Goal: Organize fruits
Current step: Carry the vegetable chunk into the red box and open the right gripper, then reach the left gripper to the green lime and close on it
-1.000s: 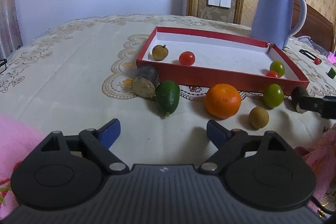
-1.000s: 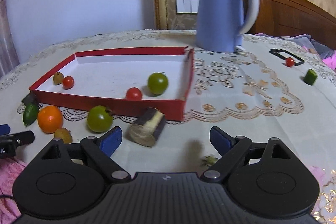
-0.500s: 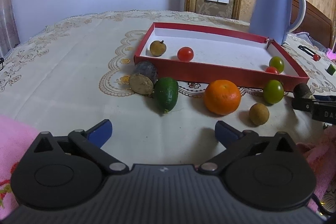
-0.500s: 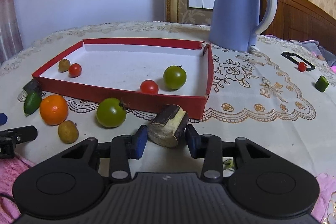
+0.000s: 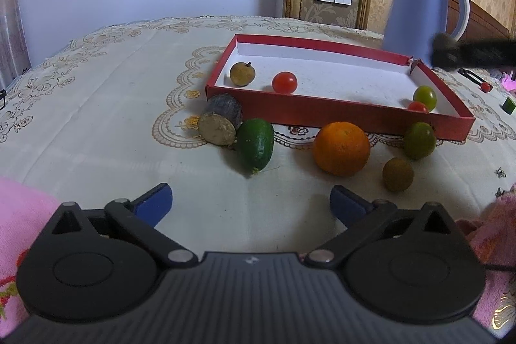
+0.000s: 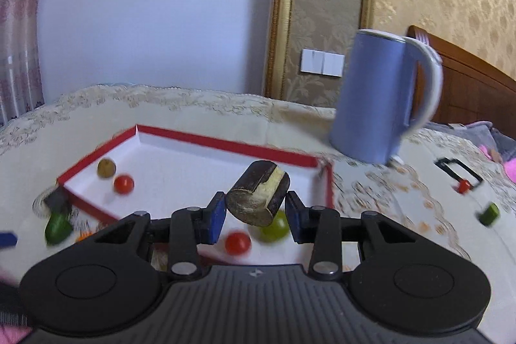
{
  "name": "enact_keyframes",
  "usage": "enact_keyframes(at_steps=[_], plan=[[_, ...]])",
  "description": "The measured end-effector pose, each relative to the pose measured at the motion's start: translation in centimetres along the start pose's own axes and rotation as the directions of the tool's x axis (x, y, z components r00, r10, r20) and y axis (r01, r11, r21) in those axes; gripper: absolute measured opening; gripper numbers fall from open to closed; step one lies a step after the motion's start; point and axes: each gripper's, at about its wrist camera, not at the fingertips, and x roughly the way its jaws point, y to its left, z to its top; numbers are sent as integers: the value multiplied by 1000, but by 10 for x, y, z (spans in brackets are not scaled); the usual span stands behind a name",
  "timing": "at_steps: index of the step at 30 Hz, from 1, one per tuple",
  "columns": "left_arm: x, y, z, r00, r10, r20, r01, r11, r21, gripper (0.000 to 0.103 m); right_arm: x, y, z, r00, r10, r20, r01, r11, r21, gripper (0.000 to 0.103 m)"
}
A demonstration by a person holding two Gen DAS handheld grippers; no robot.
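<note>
My right gripper [image 6: 254, 216] is shut on a dark cut sugarcane piece [image 6: 258, 197] and holds it in the air above the red tray [image 6: 225, 145]. The tray [image 5: 338, 113] holds a longan [image 5: 242, 73], red tomatoes [image 5: 284, 82] and a green tomato [image 5: 425, 96]. In front of it on the cloth lie another sugarcane piece [image 5: 222, 123], a green fruit [image 5: 255, 147], an orange [image 5: 342, 149], a green tomato [image 5: 419, 140] and a longan [image 5: 398, 174]. My left gripper [image 5: 250, 204] is open and empty, low over the cloth short of the fruit.
A blue kettle [image 5: 419, 18] stands behind the tray's far right corner. Small items lie at the far right of the table [image 6: 488, 214]. Pink cloth [image 5: 22, 208] lies at both near corners. The right gripper's blurred tip [image 5: 464, 54] crosses the left view at upper right.
My right gripper closed on the sugarcane piece and lifted it off the cloth to above the tray. My left gripper stayed open and backed off slightly.
</note>
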Motion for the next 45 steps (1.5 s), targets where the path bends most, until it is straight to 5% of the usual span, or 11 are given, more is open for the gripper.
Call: enact_keyframes(at_steps=[10, 22, 28, 36, 41, 45], plan=[[0, 1, 0, 1000, 2, -1, -2, 1000, 3, 103, 79, 22, 11, 990, 23, -136, -29, 999, -41, 39], [0, -1, 0, 1000, 6, -3, -6, 1000, 8, 103, 106, 20, 2, 968, 57, -243, -58, 998, 3, 41], [0, -1, 0, 1000, 5, -2, -5, 1000, 8, 103, 67, 12, 3, 984, 70, -164, -69, 998, 14, 67], [-3, 6, -2, 1000, -18, 20, 19, 999, -36, 103, -25, -45, -43, 998, 5, -69, 6, 989, 151, 69], [-8, 11, 0, 998, 46, 32, -45, 998, -45, 103, -28, -64, -75, 995, -58, -86, 74, 977, 199, 69], [-7, 20, 6, 996, 81, 34, -79, 994, -69, 103, -21, -79, -84, 994, -10, -108, 39, 960, 276, 69]])
